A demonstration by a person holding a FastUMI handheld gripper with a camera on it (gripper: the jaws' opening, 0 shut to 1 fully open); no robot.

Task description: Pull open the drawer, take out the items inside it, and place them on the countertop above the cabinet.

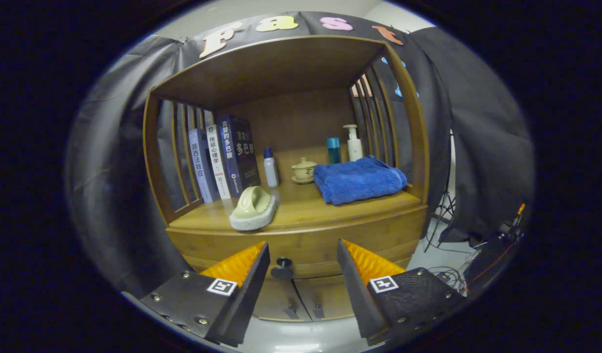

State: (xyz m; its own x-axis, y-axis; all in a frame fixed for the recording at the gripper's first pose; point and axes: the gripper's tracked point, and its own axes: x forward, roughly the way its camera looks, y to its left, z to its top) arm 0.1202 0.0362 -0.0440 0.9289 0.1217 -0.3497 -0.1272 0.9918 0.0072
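Fingers (303,245) apart, drawer knob (282,267) between and just beyond. Advise: advance level, centre the knob, clamp, pull straight.

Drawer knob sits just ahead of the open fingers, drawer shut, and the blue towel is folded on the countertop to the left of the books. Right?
Not quite. The gripper view shows the blue towel to the right of the books, not the left. The rest holds: the drawer knob sits just ahead of the open gripper, between its fingers, with the drawer shut.
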